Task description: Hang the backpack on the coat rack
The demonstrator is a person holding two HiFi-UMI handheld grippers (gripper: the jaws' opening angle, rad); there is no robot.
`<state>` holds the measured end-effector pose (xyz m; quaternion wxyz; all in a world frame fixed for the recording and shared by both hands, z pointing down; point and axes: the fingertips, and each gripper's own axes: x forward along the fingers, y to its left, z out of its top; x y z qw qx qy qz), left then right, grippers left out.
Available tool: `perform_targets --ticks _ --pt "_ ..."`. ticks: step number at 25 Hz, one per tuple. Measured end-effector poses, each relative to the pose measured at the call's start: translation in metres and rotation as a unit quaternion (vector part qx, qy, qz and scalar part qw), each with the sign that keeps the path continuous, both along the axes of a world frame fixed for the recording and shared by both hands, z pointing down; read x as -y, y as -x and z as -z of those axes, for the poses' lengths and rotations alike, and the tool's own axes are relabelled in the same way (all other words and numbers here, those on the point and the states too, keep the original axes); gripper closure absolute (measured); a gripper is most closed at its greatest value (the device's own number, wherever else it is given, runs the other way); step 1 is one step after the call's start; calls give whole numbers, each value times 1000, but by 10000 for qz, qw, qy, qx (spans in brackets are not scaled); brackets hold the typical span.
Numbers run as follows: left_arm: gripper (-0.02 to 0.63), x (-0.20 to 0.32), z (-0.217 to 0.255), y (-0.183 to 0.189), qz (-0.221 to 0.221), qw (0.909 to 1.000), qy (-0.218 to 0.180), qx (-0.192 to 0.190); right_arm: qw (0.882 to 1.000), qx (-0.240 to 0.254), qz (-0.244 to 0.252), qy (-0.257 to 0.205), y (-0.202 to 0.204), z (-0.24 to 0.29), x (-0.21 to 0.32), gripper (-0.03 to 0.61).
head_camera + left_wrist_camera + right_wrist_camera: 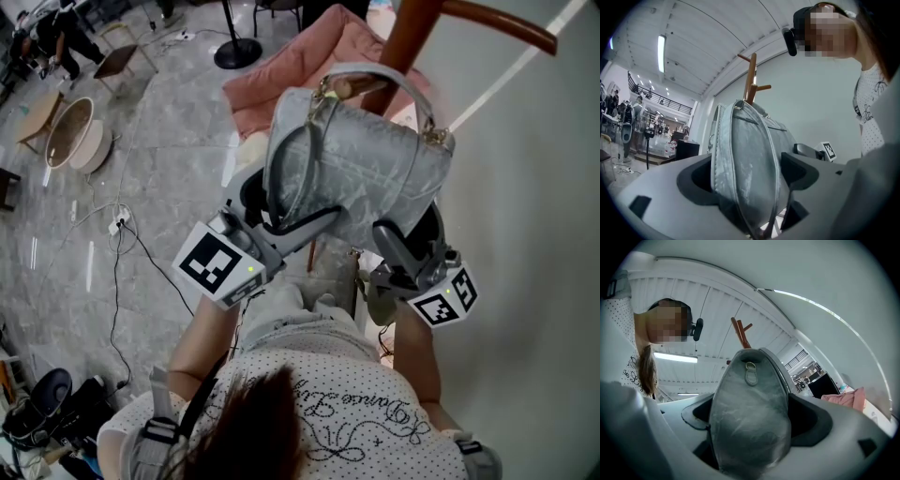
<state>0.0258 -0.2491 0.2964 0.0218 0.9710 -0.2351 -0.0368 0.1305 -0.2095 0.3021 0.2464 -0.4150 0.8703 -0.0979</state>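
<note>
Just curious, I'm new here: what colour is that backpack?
The backpack is pale silvery grey, seen best in the head view.

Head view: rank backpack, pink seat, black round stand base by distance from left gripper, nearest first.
1. backpack: clamped in the left gripper.
2. pink seat: on the floor behind the backpack.
3. black round stand base: beyond the seat, top centre.

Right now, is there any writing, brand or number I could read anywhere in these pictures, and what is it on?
"Danse": cursive print on the person's shirt; the word after it is too curly to read.
Left cube and right cube: black-and-white square patterns only, no letters or numbers.
Backpack: no label or brand shows.
Background hall: nothing large or sharp enough to read.
</note>
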Motion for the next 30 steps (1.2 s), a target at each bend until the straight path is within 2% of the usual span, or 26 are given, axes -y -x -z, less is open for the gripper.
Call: perform_targets --ticks 6,18,30 --pt "216 2 -6 -4 -12 10000 23 47 10000 -61 -19 64 -3 -7 2 124" --pt "216 -1 -26 -10 -59 9999 -68 139 9985 -519 -135 113 -3 -30 -3 121" --pt "210 2 -16 -5 -88 9998 -185 9 9942 -1055 -168 152 3 -22 2 115"
